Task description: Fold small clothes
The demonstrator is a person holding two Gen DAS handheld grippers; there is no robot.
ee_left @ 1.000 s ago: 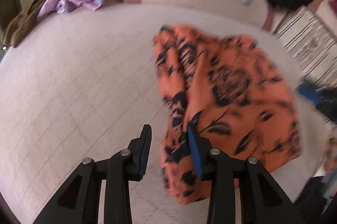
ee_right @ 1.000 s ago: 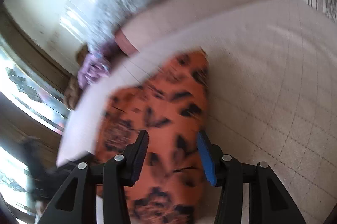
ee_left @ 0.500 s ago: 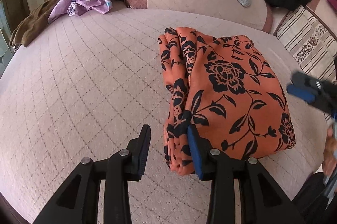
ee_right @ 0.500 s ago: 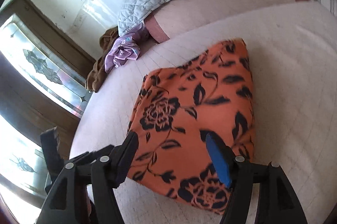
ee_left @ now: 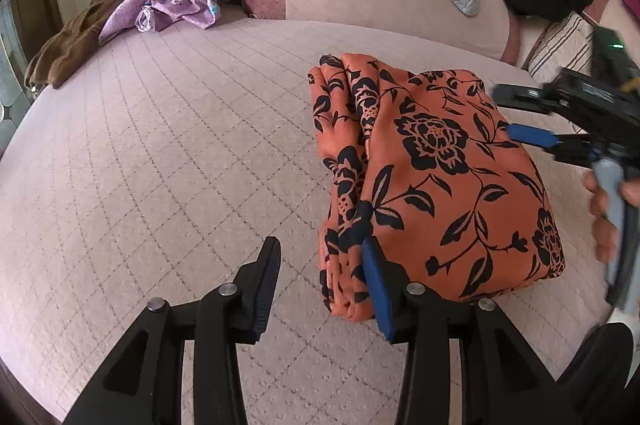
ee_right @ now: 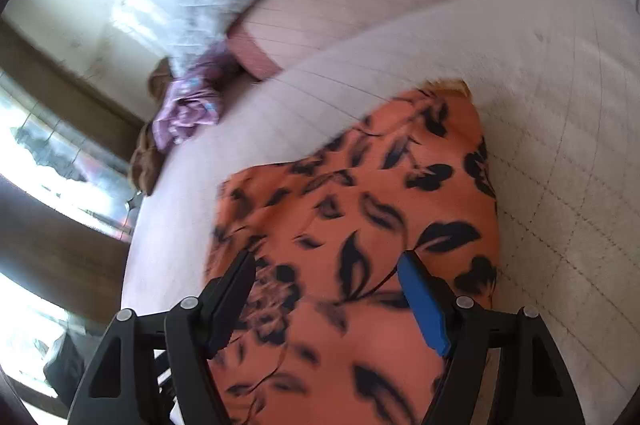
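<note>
Orange garment (ee_left: 440,177) folded on the bed (ee_left: 160,145), fold looks done.
Left gripper (ee_left: 320,285) and right gripper (ee_right: 328,297) both gape empty, garment just ahead; next likely tidy or shift it.

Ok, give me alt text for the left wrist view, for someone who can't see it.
A folded orange garment with black flowers lies on a pink quilted bed, just right of the open left claw. The open right claw hovers over the garment's right edge. A crumpled purple cloth and brown cloth sit at the far left.
</note>
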